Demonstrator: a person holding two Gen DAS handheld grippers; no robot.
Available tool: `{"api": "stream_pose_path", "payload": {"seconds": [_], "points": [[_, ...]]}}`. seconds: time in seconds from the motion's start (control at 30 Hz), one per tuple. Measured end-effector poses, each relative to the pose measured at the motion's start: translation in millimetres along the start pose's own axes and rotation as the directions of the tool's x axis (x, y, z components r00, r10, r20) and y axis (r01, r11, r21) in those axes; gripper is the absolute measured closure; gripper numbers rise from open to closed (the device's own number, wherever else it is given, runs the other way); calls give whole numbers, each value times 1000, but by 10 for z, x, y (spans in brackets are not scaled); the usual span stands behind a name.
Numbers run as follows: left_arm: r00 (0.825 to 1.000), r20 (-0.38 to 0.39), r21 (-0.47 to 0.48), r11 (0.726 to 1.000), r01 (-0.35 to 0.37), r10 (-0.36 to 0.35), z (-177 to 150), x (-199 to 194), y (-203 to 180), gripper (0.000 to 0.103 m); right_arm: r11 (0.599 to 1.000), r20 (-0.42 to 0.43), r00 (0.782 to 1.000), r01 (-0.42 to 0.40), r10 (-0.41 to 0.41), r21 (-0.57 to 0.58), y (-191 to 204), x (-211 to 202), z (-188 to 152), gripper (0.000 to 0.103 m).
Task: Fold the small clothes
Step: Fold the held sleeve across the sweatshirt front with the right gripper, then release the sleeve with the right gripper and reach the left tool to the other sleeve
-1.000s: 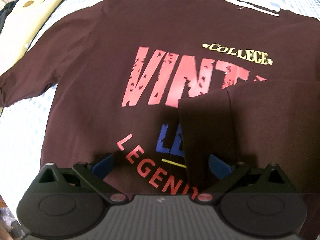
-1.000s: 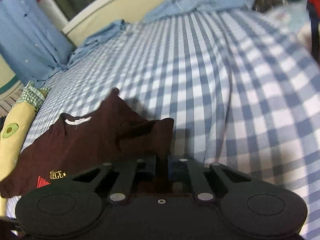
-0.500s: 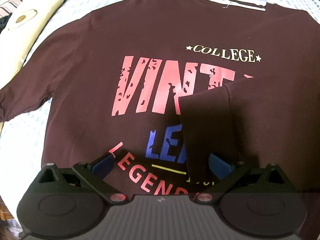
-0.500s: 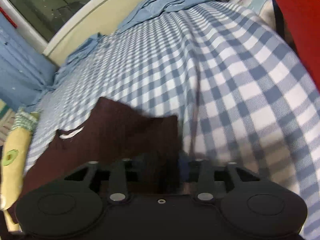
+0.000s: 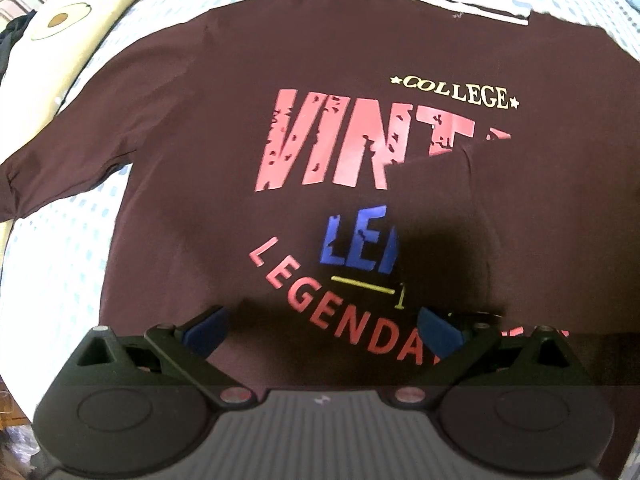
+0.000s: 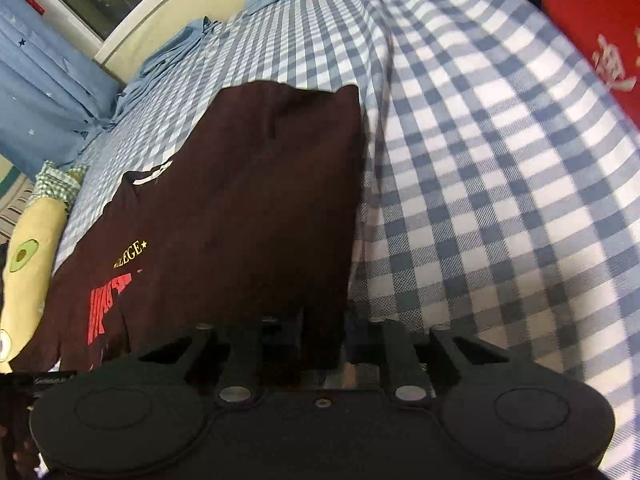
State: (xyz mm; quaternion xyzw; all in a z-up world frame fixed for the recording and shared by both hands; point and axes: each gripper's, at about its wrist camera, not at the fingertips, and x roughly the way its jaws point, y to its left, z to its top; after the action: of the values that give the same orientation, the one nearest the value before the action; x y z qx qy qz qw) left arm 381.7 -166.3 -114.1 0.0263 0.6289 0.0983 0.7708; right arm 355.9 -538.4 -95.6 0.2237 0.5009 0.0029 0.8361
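T-shirt [image 5: 208, 128], dark maroon w/ red, blue & yellow print, lies front-up on the checked bedsheet [image 6: 500, 184]; its folded flap [image 5: 448, 216] lies over the chest from the 3 o'clock side, covering the end of the print, while the sleeve at 9 o'clock is spread out flat. Left gripper [image 5: 322, 326] hovers over the hem at 6 o'clock w/ jaws wide, nothing between the blue pads [image 5: 206, 326]. Right gripper [image 6: 320, 332] sits at the flap's near corner, jaws narrow and just been closing; dark cloth runs into the gap, but can't tell if the pads actually pinch it. Judgement: first side fold looks laid, step in hand is finishing it off. To do it well: keep the folded edge straight from shoulder to hem, smooth the flap before letting go, don't drag the body sideways on the sheet. Then mirror it, taking the 9 o'clock sleeve + side inward to match, so both edges run parallel.
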Motion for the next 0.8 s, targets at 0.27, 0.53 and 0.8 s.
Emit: {"api": "stream_pose_path", "payload": {"seconds": [0.27,0.53,0.8], "points": [[999,35,-34,999,12,-10,-243,-261,367,1,988,-36,991,124,-128,-90,167,84,68,79],[998,68,-155,988,-5,16,-466,-375,1203,1,987,69,988,144,-140,-64,471,-313,-190,36],[982,121,-433,898,-79,144,-528,-338,2725,1,993,93,994,74,-65,-93,1157,-523,-692,3]]}}
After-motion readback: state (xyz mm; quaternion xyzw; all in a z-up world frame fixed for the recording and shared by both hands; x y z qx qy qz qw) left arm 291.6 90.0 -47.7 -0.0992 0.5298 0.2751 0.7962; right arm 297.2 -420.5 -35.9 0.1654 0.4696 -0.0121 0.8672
